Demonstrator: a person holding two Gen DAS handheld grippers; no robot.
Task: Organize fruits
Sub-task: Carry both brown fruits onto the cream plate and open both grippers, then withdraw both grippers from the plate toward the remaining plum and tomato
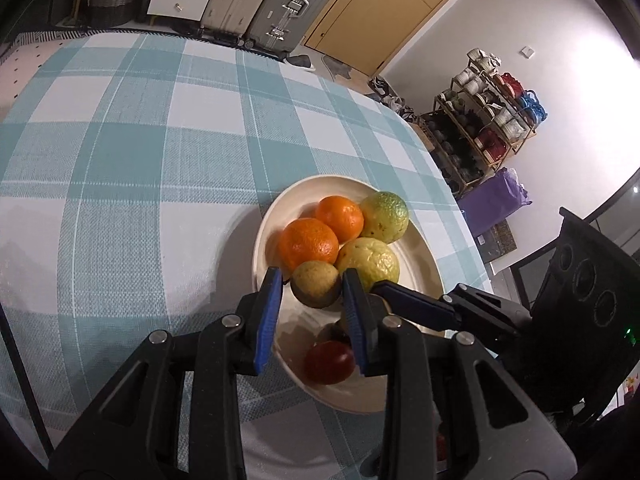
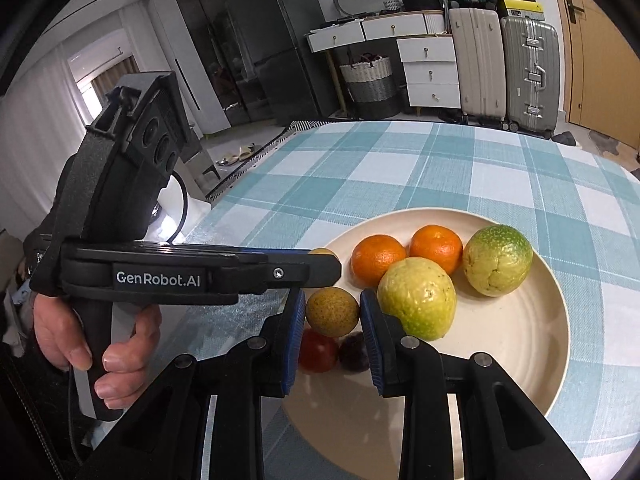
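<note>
Teal-and-white checked cloth (image 1: 132, 152): covers the whole worktop.
Plate (image 2: 520, 344): cream and round, lying close to one edge of the worktop, and all the fruit is on it or over it.
Left claw (image 1: 312, 274): about a fruit's width open. Its blue pads stand on either side of a small russet fruit (image 1: 316, 284). The right pad is against the skin and a thin gap shows at the left pad.
Left hand (image 2: 80, 340): wrapped around the black handle of the left claw, seen side-on in the right wrist view.
Right claw (image 2: 332, 298): narrowed onto a second small russet fruit (image 2: 332, 312), with both blue pads touching its sides. In the left wrist view its fingers reach in from the worktop edge, and the tips are hidden behind the left claw.
Guavas: the yellow-green one (image 2: 416, 300) is just beside the right claw's right pad. The greener one (image 2: 498, 260) sits next to it, nearer the rim.
Oranges: two side by side (image 2: 378, 258) (image 2: 436, 248), behind the guavas towards the middle of the worktop.
Red fruit (image 2: 316, 350): on the plate below the right claw, partly hidden by its left finger.
Dark purple fruit (image 2: 354, 352): touching the red fruit, between the two fingers.
</note>
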